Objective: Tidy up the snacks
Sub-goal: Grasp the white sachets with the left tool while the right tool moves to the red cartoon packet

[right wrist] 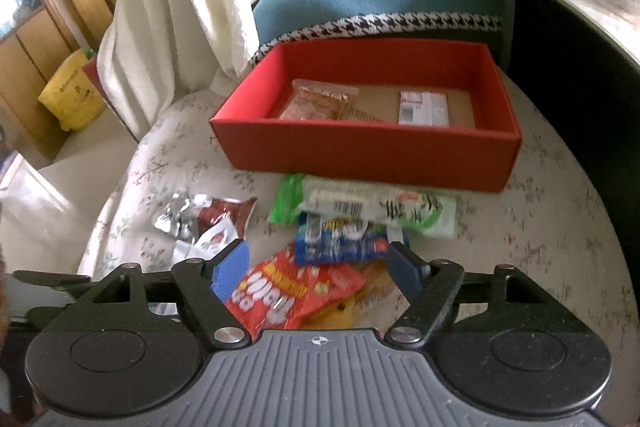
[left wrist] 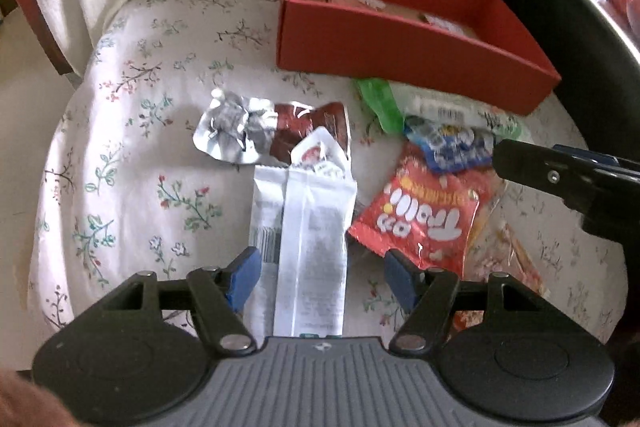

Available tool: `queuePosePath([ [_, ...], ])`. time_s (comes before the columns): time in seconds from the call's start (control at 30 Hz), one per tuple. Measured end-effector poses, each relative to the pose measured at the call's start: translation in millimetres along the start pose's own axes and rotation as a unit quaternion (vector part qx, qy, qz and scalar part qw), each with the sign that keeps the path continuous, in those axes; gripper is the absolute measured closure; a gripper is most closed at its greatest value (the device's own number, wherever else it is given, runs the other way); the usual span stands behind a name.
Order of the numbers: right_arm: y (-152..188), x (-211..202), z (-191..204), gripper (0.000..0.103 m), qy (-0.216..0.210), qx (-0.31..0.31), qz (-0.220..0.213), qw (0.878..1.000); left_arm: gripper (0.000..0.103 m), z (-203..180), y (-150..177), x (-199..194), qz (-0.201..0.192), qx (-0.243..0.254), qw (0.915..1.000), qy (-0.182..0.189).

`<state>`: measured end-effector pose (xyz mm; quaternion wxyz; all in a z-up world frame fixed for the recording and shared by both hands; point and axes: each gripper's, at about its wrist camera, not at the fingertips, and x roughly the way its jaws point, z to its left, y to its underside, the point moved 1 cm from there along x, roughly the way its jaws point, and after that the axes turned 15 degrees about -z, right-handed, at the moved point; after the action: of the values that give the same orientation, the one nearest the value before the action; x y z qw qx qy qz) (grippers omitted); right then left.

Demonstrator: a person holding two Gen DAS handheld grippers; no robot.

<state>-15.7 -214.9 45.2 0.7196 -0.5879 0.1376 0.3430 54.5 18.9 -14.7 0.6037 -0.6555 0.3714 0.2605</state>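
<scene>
Left wrist view: our left gripper (left wrist: 318,277) fingers sit apart around the white packet (left wrist: 312,251), light, crinkly, slippery, so we'd pinch mid-length.

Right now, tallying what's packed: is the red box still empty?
No: in the right wrist view the red box already holds two packets.

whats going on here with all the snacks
A person with a handheld gripper in each hand is sorting snack packets into a red box on a floral cloth. The box already holds two packets. The left gripper is open over a long white packet, not yet closed on it. The right gripper is open above the red Trolli bag and a blue packet. A green packet and a crumpled silver and brown wrapper also lie loose on the cloth.
</scene>
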Motion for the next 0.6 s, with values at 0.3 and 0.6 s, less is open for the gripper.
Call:
queuePosePath([
  [0.3, 16, -12, -1, 0.016, 0.003, 0.007, 0.011, 1.000, 0.038, 5, 13, -2, 0.005, -0.012, 0.9998, -0.017],
  [0.6, 18, -9, -7, 0.016, 0.010, 0.016, 0.022, 1.000, 0.044, -4, 20, 10, 0.004, 0.024, 0.9983, -0.052],
])
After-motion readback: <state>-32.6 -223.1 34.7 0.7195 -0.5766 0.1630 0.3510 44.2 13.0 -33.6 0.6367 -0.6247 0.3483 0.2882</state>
